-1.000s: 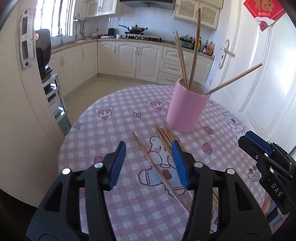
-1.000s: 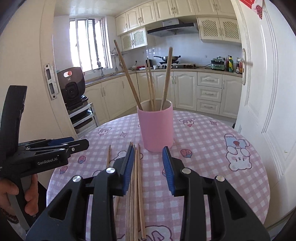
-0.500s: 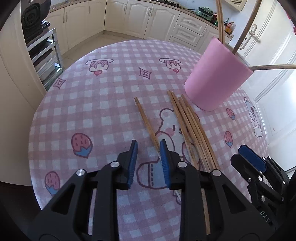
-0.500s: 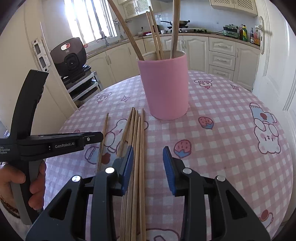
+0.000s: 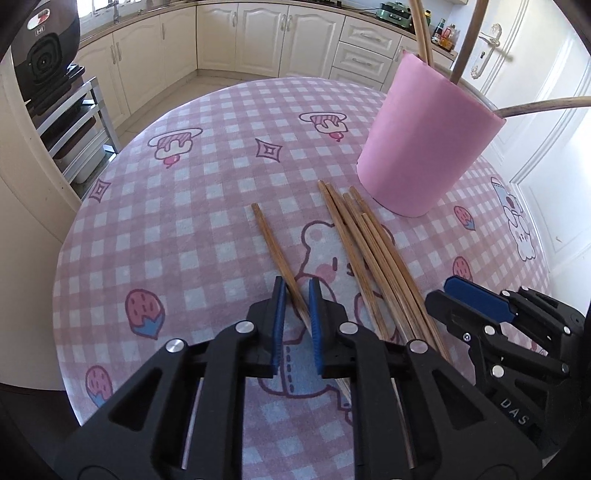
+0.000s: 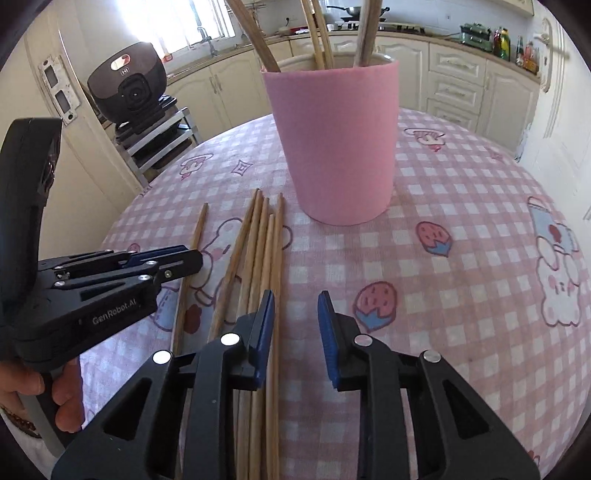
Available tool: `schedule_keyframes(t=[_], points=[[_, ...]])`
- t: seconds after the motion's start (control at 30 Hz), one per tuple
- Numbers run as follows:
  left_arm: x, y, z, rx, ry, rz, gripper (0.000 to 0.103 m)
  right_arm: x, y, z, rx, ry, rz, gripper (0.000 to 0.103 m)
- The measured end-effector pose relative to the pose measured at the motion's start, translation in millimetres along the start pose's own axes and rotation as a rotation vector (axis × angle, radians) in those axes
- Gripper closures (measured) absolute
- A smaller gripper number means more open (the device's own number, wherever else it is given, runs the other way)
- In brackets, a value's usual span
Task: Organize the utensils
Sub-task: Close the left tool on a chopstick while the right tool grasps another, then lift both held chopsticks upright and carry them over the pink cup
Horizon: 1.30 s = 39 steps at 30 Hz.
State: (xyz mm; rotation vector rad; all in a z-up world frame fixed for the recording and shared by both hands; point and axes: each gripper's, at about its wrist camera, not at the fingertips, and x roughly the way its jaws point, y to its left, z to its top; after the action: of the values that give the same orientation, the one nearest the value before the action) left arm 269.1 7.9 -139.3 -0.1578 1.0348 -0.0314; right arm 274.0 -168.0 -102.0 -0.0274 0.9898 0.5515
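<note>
One lone chopstick [image 5: 275, 251] lies between the narrowed left claw [image 5: 295, 295], clear of the bundle [image 5: 373, 254].

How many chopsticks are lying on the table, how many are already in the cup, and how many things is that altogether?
Pink cup: 1
Standing chopsticks in the cup: 4
Loose chopsticks lying flat: 6 (one alone, five bunched)
Total: 11

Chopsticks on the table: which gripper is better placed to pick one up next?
Left. The left gripper has been closing; its fingers straddle the lone chopstick. The right gripper sits beside the chopstick bundle.
</note>
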Motion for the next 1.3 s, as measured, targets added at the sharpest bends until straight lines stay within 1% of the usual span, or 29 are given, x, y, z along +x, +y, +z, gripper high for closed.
schedule_keyframes(t=[0.07, 0.17, 0.37, 0.47, 0.57, 0.67, 0.7, 0.77, 0.8, 0.9, 1.1, 1.17, 1.3], points=[[-1, -1, 0, 0.017, 0.014, -0.009, 0.091, 2, 2, 2, -0.011, 0.01, -0.006, 0.081], [0, -5, 1, 0.047, 0.025, -0.002, 0.091, 8, 5, 8, -0.022, 0.036, -0.027, 0.082], [4, -8, 7, 0.065, 0.056, -0.002, 0.091, 18, 10, 20, -0.035, 0.074, -0.049, 0.082], [6, -11, 9, 0.069, 0.057, 0.002, 0.091, 25, 13, 25, -0.045, 0.087, -0.067, 0.083], [7, -9, 8, 0.056, 0.04, -0.014, 0.091, 28, 15, 27, -0.04, 0.08, -0.077, 0.085], [7, -10, 7, 0.068, 0.018, -0.012, 0.092, 30, 16, 28, -0.04, 0.068, -0.09, 0.092], [6, -9, 6, 0.062, 0.015, -0.019, 0.093, 30, 16, 29, -0.036, 0.067, -0.087, 0.099], [6, -9, 8, 0.048, 0.019, -0.063, 0.096, 30, 17, 29, -0.033, 0.066, -0.082, 0.099], [5, -8, 8, 0.043, 0.018, -0.071, 0.097, 29, 18, 30, -0.032, 0.062, -0.074, 0.099], [-9, -8, 11, 0.051, -0.016, -0.093, 0.097, 19, 22, 30, -0.028, 0.037, -0.037, 0.099], [-55, -12, 17, 0.065, -0.112, -0.143, 0.097, -15, 34, 30, -0.064, -0.043, -0.008, 0.099], [-76, -15, 16, 0.067, -0.154, -0.169, 0.097, -29, 39, 30, -0.076, -0.076, 0.009, 0.099], [-111, -20, 17, 0.081, -0.236, -0.196, 0.097, -57, 49, 33, -0.109, -0.146, 0.012, 0.099]])
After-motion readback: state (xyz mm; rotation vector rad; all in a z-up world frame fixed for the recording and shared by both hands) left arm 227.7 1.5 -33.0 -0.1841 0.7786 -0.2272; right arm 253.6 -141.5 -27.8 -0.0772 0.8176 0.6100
